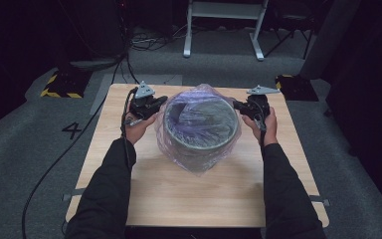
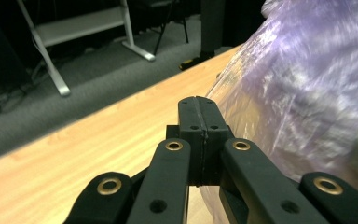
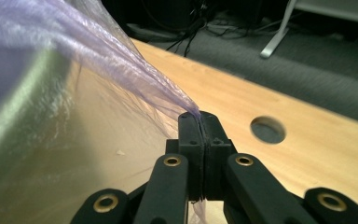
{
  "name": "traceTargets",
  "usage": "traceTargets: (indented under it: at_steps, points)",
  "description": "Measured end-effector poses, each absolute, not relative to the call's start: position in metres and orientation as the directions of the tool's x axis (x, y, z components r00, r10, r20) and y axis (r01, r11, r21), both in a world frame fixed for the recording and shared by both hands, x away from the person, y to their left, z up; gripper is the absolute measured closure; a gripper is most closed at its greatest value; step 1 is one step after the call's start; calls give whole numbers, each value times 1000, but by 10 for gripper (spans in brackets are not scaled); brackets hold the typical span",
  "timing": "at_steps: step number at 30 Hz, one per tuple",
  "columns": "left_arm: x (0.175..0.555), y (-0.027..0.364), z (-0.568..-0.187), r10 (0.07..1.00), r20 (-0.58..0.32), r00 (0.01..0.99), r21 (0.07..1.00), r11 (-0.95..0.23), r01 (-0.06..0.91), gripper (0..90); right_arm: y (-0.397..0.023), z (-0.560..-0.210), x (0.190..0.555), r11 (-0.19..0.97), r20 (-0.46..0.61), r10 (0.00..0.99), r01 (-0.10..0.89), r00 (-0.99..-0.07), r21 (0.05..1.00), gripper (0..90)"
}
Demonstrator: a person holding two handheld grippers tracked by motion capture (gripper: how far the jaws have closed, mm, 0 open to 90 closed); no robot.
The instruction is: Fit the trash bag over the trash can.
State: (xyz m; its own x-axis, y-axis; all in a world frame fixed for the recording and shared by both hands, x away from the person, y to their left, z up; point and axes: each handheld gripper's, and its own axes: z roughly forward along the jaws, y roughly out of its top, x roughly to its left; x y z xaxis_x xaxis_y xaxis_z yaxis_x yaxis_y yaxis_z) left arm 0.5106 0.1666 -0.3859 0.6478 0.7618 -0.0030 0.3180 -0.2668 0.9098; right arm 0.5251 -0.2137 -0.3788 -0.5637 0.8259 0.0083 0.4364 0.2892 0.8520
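Your left gripper [image 1: 160, 103]: jaws pressed fully together at the left side of the bag [image 1: 199, 164]; a fold of purple film seems to pass beneath them, but you cannot tell from the left gripper view whether any is pinched. Your right gripper [image 1: 238, 105]: jaws closed on a gathered pleat of the bag's film, which fans away from the tips in the right gripper view.

Tabletop [image 1: 189, 199]: pale wood laminate, square, with a round cable hole [image 3: 267, 129] near your right gripper. Floor [image 1: 20, 149]: grey carpet, a painted "4" [image 1: 72, 130] to the left.

Room: dark; a white metal frame [image 1: 224, 25] stands beyond the tabletop, with loose cables [image 1: 149, 42] on the floor near it. Yellow-and-black striped blocks [image 1: 62, 82] sit off the far corners.

Bin [image 1: 201, 124]: round, grey, upright at the middle of the tabletop, between your two grippers, with the translucent purple bag wrapped over its rim and down its outer wall.

Hands: your left hand [image 1: 138, 127] and right hand [image 1: 266, 127] hold the grippers level with the bin's rim, each pointing inward; dark-sleeved forearms [image 1: 109, 189] run up from the near edge on either side of the bin.
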Motion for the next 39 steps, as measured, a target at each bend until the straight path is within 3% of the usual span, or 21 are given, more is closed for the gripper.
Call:
traceTargets:
  at_steps: [8, 16, 18, 21, 23, 28, 31, 35, 37, 39]
  points:
    - [518, 154, -412, 772, -20, 635, 831, -340, 440, 899, -208, -406, 526, 316, 42, 810, 496, -584, 809, 892]
    - [507, 162, -434, 761, -38, 648, 825, -342, 450, 898, -214, -423, 515, 323, 49, 801, 500, -597, 804, 864]
    - [501, 170, -433, 777, -47, 628, 839, -310, 447, 770, -220, -423, 511, 307, 47, 810, 492, -584, 815, 811]
    - [488, 182, -427, 767, -25, 641, 863, -307, 400, 668, -231, -419, 504, 287, 40, 806, 449, -591, 846, 748]
    - [478, 190, -421, 772, -18, 635, 874, -297, 386, 558, -239, -416, 499, 285, 21, 818, 437, -575, 853, 650]
    - [451, 208, -410, 718, -27, 695, 900, -286, 330, 401, -263, -405, 487, 249, 54, 805, 419, -591, 873, 482]
    - [432, 210, -410, 672, 2, 740, 897, -328, 295, 326, -275, -400, 479, 256, 50, 795, 408, -605, 877, 379]
    - [410, 204, -416, 597, 0, 802, 887, -371, 275, 254, -288, -399, 471, 287, 30, 780, 399, -625, 871, 326]
    - [398, 198, -420, 609, 52, 791, 881, -402, 252, 253, -294, -399, 465, 305, 14, 769, 387, -639, 870, 300]
    - [388, 194, -422, 585, 43, 810, 883, -402, 243, 252, -297, -397, 459, 330, -3, 743, 363, -669, 871, 283]
